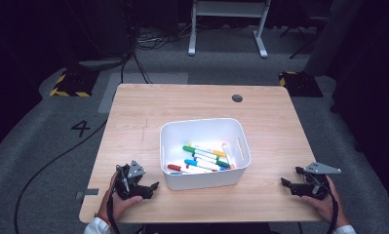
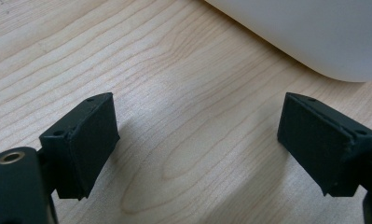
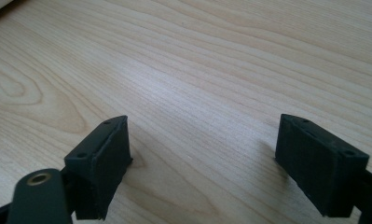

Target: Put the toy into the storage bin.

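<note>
A white plastic bin (image 1: 204, 126) stands in the middle of the wooden table (image 1: 192, 100) and holds several coloured markers (image 1: 202, 158). My left gripper (image 1: 150, 187) rests on the table near the front left edge, just left of the bin, and stands open with nothing between its jaws. In the left gripper view the bin's wall (image 2: 305, 32) curves across the top right, beyond my left gripper (image 2: 197, 144). My right gripper (image 1: 290, 179) sits at the front right, open and empty, pointing left toward the bin. In its own view, my right gripper (image 3: 204, 163) hovers over bare wood.
A dark round grommet hole (image 1: 237, 98) marks the table's far side. Beyond the table lie grey carpet, cables (image 1: 133, 53), a white desk frame (image 1: 228, 19) and yellow-black striped floor blocks (image 1: 70, 85). A "4" (image 1: 81, 127) is marked on the floor at left.
</note>
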Tool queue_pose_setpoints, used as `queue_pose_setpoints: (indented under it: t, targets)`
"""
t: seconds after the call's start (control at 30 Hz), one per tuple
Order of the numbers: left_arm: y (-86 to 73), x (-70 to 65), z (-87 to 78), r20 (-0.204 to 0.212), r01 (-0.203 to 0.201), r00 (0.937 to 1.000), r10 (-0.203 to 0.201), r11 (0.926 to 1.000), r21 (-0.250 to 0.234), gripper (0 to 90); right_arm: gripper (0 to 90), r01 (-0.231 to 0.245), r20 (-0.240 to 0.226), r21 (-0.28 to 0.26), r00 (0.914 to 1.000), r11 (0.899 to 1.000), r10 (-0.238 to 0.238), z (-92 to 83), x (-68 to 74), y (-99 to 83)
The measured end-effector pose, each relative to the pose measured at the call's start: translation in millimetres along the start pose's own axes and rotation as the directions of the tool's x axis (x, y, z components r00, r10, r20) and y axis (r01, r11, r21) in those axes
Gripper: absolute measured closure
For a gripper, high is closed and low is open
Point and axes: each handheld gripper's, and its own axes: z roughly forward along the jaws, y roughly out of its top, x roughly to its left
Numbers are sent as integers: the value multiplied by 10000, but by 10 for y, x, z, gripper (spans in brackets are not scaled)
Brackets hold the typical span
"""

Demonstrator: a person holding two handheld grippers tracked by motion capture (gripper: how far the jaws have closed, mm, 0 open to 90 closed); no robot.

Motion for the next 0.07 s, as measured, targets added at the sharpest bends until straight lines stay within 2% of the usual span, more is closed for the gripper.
queue_pose_setpoints:
  t: [0.07]
  targets:
    - [0,0,0,1,2,10000,-2,10000,0,124,181,0,0,0,10000,10000,0,0,0,0]
